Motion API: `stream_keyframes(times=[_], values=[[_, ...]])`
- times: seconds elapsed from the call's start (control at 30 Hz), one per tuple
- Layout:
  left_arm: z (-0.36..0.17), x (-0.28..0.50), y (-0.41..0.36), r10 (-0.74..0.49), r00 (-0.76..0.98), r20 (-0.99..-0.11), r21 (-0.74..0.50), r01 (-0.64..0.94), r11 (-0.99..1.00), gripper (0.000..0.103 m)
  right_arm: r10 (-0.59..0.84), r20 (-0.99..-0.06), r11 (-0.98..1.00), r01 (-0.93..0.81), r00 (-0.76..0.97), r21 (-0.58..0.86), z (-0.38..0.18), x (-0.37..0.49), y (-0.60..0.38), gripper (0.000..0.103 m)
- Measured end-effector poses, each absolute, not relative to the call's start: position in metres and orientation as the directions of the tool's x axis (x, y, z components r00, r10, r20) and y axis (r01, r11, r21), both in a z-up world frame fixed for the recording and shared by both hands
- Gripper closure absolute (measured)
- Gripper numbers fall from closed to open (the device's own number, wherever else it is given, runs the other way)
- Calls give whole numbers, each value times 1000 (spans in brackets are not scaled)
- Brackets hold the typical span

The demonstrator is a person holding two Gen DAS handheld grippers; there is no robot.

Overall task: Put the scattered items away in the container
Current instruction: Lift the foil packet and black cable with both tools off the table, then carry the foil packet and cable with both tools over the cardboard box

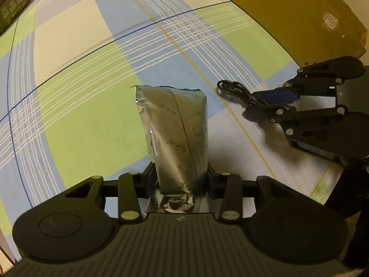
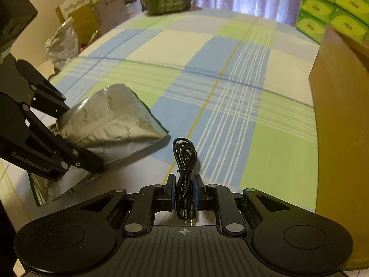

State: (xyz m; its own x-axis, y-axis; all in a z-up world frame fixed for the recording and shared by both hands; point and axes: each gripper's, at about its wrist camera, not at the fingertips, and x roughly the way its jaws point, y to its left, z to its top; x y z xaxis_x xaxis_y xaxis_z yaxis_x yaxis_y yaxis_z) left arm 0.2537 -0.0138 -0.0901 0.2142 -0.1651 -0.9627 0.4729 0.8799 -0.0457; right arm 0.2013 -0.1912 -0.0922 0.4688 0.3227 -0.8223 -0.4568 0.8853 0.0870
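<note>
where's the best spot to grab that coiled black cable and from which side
Grip the coiled black cable at its cinched waist, where the wrap binds every strand into one narrow bundle, coming in from the plug end along its length. The right tongs are shut on it there now, plugs pointing back toward the camera and the loop hanging forward.

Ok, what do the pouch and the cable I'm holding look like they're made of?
Pouch: looks like metallised foil or plastic film; silver, shiny, creased, with glints along its edges.
Cable: apparently rubber- or plastic-sheathed; black, slightly glossy, coiled, with metal jack plugs at its end.
</note>
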Motion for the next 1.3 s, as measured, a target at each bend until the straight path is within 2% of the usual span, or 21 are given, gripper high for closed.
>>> stream_keyframes(times=[0.8, 1.3], values=[[-33, 205, -32, -127, 301, -945, 39, 491, 870, 67, 383, -753, 915, -331, 535, 230, -55, 155, -217, 86], [2, 182, -43, -170, 360, -917, 35, 498, 866, 67, 336, -684, 940, -275, 647, 202, -5, 131, -240, 86]])
